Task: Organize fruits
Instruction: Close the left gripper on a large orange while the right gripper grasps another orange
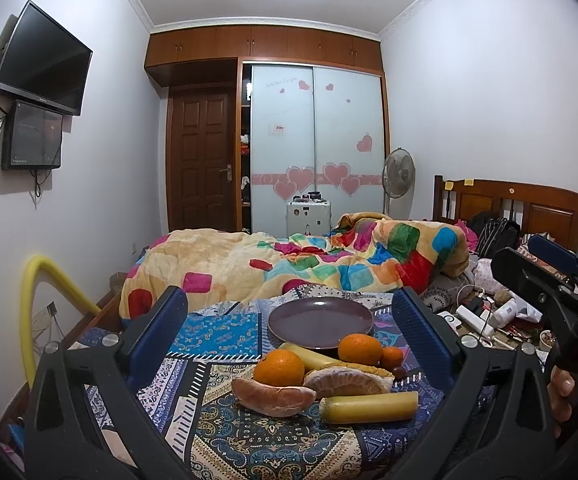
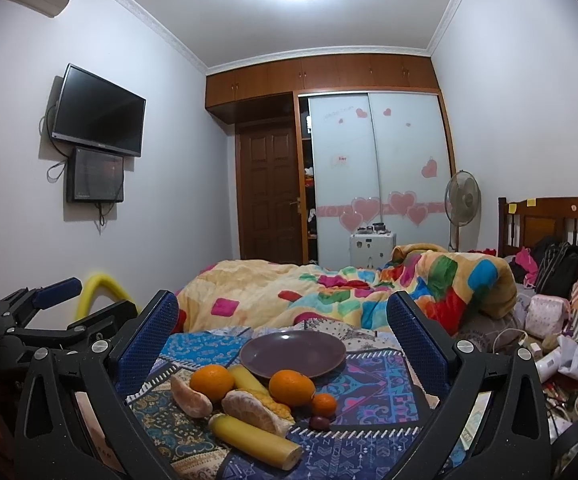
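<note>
A pile of fruit lies on a patterned cloth [image 1: 249,440] on the bed, in front of an empty purple plate [image 1: 320,322] [image 2: 293,354]. It holds two oranges [image 1: 279,367] [image 1: 360,349], a small tangerine [image 1: 392,357], two peeled citrus pieces [image 1: 273,396] [image 1: 345,382], two yellow banana pieces [image 1: 369,407] [image 1: 313,356] and a small dark fruit [image 2: 319,422]. My left gripper [image 1: 289,300] is open, short of the pile, holding nothing. My right gripper [image 2: 283,300] is also open and empty, with the pile slightly left of centre.
A crumpled colourful blanket [image 1: 309,264] lies behind the plate. Bottles, cables and bags [image 1: 489,312] clutter the bed to the right, by the wooden headboard [image 1: 529,204]. A yellow foam tube [image 1: 33,312] stands at the left edge. A hand [image 1: 561,392] holds the right gripper's handle.
</note>
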Demonstrator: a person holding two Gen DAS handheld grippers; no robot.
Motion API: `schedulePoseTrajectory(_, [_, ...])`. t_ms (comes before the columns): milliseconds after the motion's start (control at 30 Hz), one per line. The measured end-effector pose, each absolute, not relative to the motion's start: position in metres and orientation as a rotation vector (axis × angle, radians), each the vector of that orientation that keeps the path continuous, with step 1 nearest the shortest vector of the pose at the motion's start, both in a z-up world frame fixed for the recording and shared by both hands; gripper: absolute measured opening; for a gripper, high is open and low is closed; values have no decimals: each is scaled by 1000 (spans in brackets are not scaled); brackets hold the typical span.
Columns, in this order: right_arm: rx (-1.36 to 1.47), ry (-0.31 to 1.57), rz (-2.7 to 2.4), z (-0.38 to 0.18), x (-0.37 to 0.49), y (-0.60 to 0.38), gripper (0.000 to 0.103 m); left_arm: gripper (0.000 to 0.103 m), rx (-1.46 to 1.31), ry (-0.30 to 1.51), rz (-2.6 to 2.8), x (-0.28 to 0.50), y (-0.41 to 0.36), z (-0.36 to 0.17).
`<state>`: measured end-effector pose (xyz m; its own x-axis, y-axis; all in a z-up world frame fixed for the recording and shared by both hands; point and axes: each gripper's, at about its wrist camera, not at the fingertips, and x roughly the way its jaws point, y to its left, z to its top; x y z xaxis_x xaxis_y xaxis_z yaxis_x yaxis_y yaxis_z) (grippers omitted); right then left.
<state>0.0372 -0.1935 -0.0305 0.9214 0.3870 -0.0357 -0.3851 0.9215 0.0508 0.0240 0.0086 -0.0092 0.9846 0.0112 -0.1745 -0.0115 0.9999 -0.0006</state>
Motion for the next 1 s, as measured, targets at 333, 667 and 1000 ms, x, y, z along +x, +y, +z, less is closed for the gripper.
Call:
schedulePoseTrajectory(333, [-44, 203, 355, -66, 79, -190, 103, 103, 6, 335, 34, 63, 26, -44])
schedulePoseTrajectory(667, [-81, 392, 386, -101, 129, -196, 103, 98, -56, 534, -4, 123, 49, -89])
schedulePoseTrajectory(1000, [-129, 514, 483, -116, 170, -178, 91, 87, -41, 674, -64, 173, 51, -117])
